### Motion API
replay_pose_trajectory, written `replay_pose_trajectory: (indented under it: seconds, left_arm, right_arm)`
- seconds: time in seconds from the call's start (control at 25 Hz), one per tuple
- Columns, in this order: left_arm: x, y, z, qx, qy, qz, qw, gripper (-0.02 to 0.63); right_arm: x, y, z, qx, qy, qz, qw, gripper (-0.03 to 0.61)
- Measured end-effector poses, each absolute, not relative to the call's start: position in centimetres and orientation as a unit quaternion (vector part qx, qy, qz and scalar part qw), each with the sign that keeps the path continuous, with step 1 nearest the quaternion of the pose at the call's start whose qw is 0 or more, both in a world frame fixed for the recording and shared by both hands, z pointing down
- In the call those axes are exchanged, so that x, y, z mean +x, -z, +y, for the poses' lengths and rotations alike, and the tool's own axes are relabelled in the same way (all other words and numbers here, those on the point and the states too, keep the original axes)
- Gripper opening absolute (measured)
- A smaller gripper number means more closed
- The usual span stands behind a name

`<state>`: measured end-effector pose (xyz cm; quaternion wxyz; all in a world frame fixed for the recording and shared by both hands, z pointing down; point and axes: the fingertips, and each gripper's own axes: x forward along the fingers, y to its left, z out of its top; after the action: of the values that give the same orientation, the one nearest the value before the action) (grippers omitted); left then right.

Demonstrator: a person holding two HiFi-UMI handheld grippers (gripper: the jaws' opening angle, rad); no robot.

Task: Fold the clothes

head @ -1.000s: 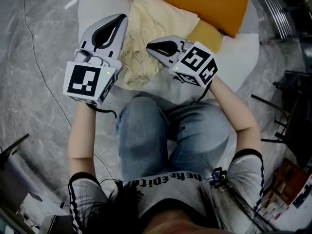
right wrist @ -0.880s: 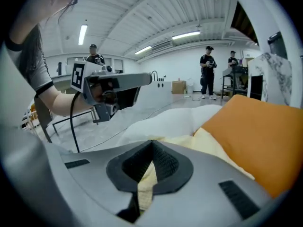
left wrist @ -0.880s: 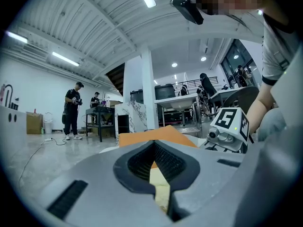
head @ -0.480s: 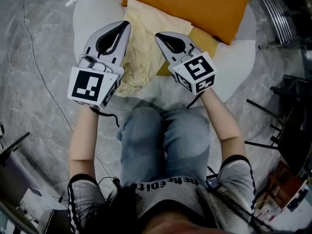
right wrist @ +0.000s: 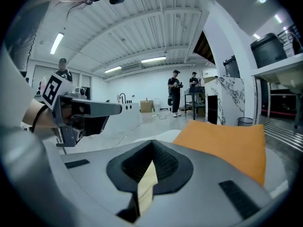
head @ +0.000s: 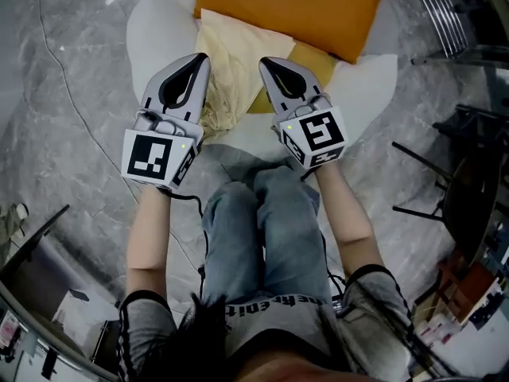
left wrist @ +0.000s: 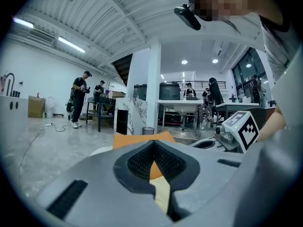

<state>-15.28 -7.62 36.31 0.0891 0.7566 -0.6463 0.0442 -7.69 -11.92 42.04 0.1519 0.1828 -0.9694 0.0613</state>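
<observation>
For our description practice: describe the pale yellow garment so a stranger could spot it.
Find the white cushion on the grey floor. On it, beside the large orange cloth, lies the pale yellow garment: the only wrinkled, cream-coloured piece there.

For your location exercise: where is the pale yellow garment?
Head view, upper centre: the pale yellow garment lies on the white pad between the left gripper and right gripper, by the orange cushion.
</observation>
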Motion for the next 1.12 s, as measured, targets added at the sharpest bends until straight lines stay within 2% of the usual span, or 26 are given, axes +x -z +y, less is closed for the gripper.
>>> replay_pose_trajectory:
  seconds: [0.24, 0.6, 1.12]
  left_arm:
    - [-13.9, -28.2, -4.7, 0.762, -0.060, -0.634, 0.113, 0.005]
    - [-12.1, -12.2, -0.6, 0.772, -0.049, -0.624, 0.110, 0.005]
    - [-10.7, 5.6, 5.9, 0.788, -0.019, -0.613, 0.056, 0.005]
  right_arm:
    - [-5.5, -32.8, -9.9, 0.222, -0.073, -0.960, 0.153, 0.000]
    - [-2.2, -16.7, -6.0, 0.283, -0.092, -0.944, 0.139, 0.000]
    - [1.4, 3.6, 0.8, 0.353, -0.053, -0.931, 0.082, 0.002]
